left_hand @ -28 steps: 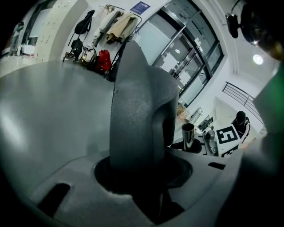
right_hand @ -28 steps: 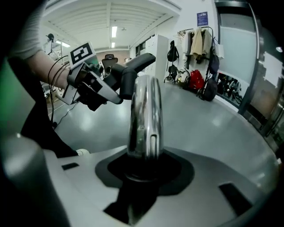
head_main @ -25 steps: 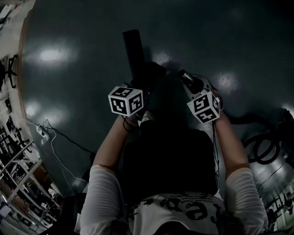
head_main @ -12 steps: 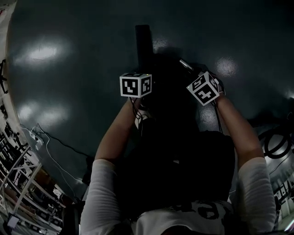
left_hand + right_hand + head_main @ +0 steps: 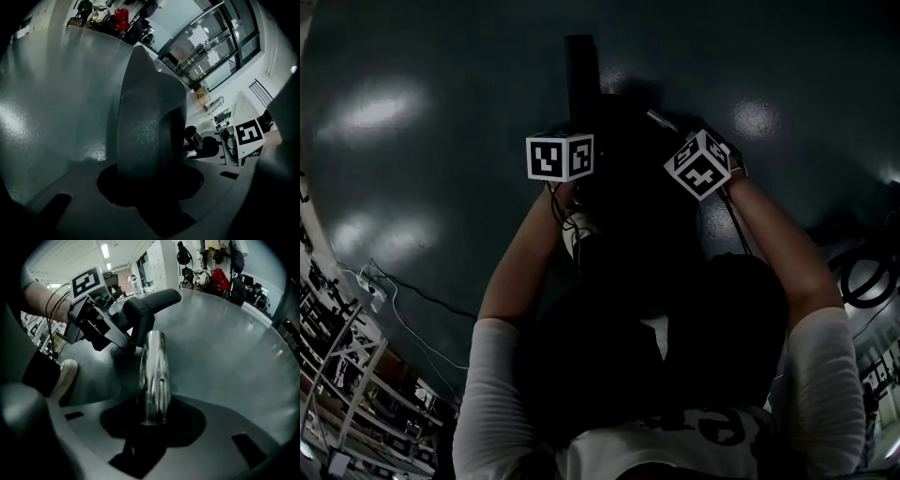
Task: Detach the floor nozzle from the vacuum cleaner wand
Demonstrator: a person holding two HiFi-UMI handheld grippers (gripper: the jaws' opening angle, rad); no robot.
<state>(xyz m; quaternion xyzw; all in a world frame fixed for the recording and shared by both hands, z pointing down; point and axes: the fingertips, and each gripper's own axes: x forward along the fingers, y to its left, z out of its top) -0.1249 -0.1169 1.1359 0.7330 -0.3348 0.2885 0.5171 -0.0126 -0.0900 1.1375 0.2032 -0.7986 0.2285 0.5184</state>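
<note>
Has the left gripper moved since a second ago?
Yes: against the white shoe on the floor, the left gripper has shifted up-frame, farther from it.

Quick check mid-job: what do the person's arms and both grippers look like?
The left gripper and right gripper have grey jaws. Each carries a white cube with black square markers: left cube, right cube. Thin black cables loop at the left wrist. White sleeves leave the forearms bare.

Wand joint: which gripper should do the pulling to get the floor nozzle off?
Probably the right. The right gripper is closed on the slim chrome wand, which it can draw straight back along its length. The left gripper clamps the bulky floor nozzle, so it suits bracing.
</note>
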